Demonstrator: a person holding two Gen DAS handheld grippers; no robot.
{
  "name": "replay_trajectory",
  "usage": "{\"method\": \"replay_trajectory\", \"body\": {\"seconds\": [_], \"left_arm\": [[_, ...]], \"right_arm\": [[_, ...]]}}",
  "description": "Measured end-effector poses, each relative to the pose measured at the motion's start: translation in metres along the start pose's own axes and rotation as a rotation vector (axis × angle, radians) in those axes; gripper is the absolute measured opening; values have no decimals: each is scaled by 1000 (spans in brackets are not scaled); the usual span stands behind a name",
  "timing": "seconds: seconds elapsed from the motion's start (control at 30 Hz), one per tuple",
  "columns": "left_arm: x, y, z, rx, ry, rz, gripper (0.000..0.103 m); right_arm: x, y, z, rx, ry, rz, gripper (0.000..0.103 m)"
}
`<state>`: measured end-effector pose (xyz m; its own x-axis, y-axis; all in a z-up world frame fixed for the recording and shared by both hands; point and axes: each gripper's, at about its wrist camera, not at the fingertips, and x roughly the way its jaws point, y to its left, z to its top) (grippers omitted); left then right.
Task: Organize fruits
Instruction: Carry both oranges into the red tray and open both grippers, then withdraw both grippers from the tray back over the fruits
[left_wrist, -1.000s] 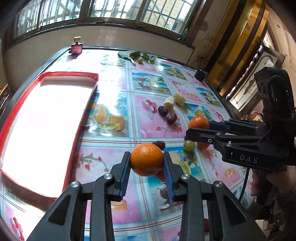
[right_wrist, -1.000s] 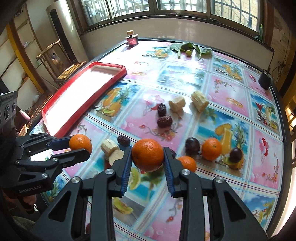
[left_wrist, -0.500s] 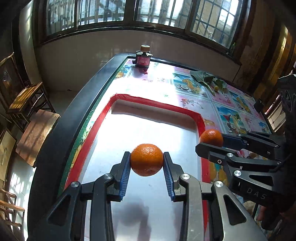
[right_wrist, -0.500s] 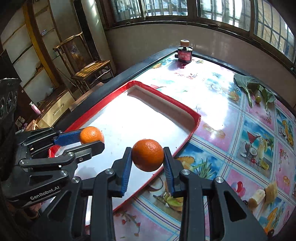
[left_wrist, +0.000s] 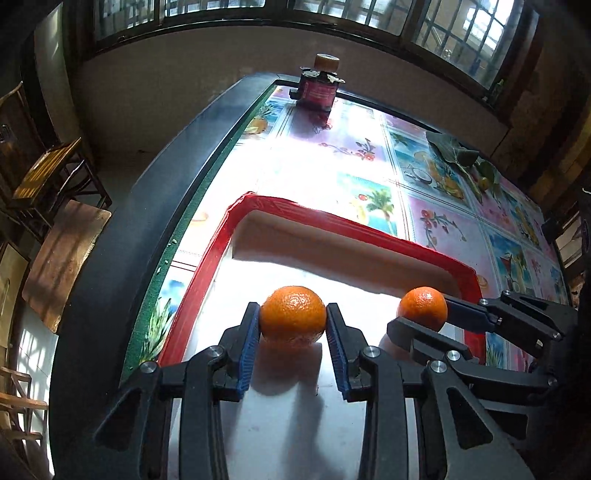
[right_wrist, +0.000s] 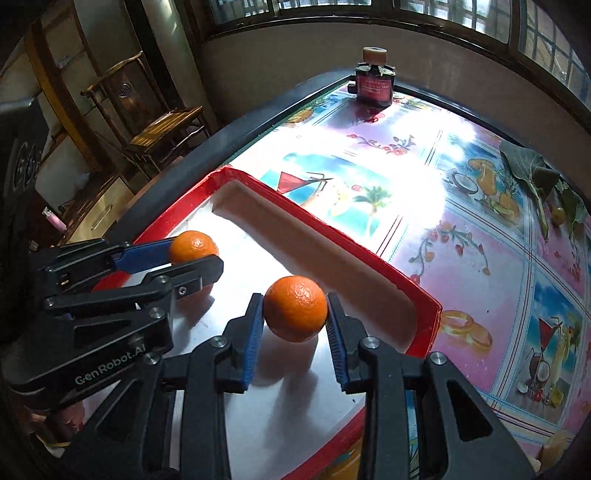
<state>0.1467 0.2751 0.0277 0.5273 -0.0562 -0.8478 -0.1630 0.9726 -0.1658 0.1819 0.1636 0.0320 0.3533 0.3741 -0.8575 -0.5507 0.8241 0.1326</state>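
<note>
1. Now both grippers had swung off the scattered fruit to the tray (left_wrist: 369, 230).
2. We had left gripper (left_wrist: 293, 330) and right gripper (right_wrist: 295, 319) each clamping an orange (left_wrist: 293, 314), low over tray floor.
3. Release looked next.

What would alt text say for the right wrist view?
Right gripper clamps an orange above a red-rimmed white tray; beside it the left gripper holds a second orange. A small red jar stands at the far table edge.
</note>
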Motion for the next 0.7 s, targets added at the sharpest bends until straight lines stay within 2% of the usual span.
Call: {"method": "replay_trajectory", "body": {"seconds": [0.03,0.1,0.13,0.27,0.53,0.7], "left_arm": [[-1,1,1,-7,-6,-9,36],[-2,1,3,-14,-19,-10,46],[-4,1,5,-16,-28,-5,55],[-12,-2,8,-29,-61,9,71],[-31,-8,0,-9,-91,55,74],[-49,-18,-16,1,-116,74,77]], "right_arm": [[2,-1,0,1,-1,-1,35],[1,0,1,-3,-18,-9,35],[0,0,1,-10,-18,-8,36],[-3,2,3,-25,-22,-32,51],[-29,-2,-4,15,-48,-23,55],[-53,-10,-23,61,-60,-27,63]]}}
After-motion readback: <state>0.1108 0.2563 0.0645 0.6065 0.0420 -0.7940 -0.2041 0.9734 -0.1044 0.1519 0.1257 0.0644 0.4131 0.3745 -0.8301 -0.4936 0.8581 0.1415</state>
